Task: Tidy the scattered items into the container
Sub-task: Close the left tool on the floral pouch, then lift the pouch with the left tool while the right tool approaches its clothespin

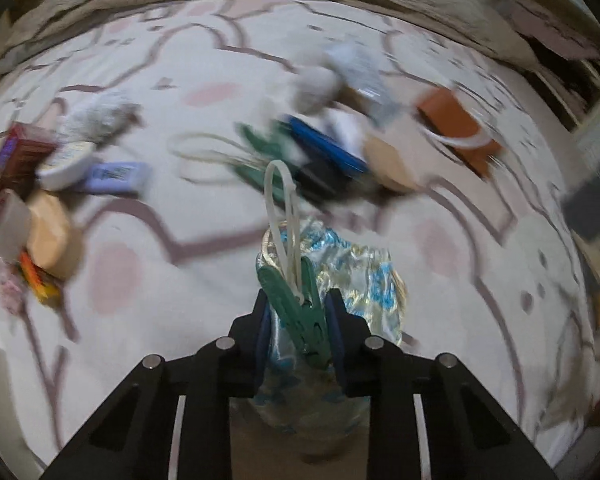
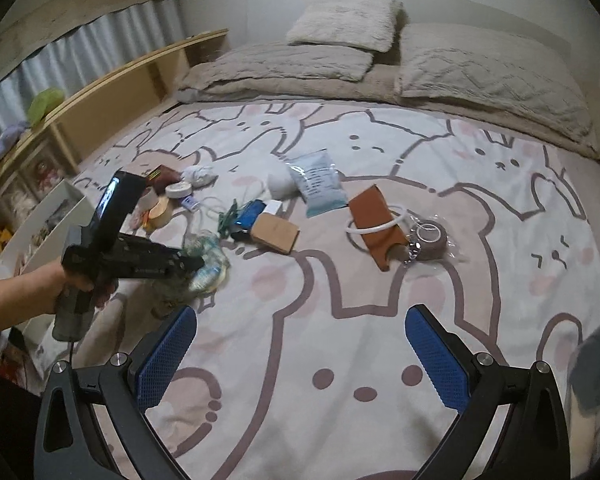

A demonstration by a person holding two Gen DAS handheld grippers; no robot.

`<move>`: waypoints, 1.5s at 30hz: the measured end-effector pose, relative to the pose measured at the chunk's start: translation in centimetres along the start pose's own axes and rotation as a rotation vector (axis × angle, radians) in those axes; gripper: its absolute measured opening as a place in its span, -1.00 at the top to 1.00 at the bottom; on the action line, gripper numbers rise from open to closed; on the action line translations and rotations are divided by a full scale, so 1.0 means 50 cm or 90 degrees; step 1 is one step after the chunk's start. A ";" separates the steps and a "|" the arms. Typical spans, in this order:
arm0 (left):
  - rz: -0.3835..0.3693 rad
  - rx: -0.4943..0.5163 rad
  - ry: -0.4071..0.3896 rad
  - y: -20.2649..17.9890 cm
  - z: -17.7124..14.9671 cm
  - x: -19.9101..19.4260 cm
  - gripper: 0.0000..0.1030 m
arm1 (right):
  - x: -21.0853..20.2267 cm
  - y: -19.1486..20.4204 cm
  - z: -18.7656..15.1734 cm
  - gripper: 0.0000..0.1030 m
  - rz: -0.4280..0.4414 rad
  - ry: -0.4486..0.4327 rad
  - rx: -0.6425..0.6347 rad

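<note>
My left gripper (image 1: 297,312) is shut on a shiny blue and silver foil bag (image 1: 356,280) with a green clip (image 1: 300,308) and a white cord loop on it, held above the bed. In the right wrist view the left gripper (image 2: 197,266) holds the same bag (image 2: 207,264) at the left. My right gripper (image 2: 300,356) is open and empty above the rabbit-print bedspread (image 2: 340,320). Scattered items lie beyond: a brown pouch (image 2: 374,224) with a white ring, a tape roll (image 2: 430,238), a pale blue packet (image 2: 318,184), a cardboard box (image 2: 275,232), a blue item (image 2: 249,214).
A second cluster with a tape roll (image 2: 177,190), white cloth and small boxes lies at the left. A white container (image 2: 39,224) stands beside the bed's left edge. Pillows and a folded blanket (image 2: 380,52) lie at the far end. A wooden shelf (image 2: 99,96) runs along the left.
</note>
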State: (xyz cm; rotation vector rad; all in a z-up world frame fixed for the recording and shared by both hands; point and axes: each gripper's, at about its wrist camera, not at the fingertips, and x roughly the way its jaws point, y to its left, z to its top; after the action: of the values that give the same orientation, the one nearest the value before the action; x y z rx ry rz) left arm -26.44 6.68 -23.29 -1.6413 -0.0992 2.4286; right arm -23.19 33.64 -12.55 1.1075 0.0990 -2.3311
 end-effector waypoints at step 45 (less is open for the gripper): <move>-0.187 0.259 0.044 -0.232 -0.273 -0.075 0.31 | 0.127 0.129 -0.106 -0.27 0.132 0.213 0.001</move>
State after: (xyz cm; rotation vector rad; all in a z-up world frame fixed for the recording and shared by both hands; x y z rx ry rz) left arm -10.93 16.38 -23.06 -1.4127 0.1457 2.0100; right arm -19.44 26.87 -19.66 1.4279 0.1001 -1.9501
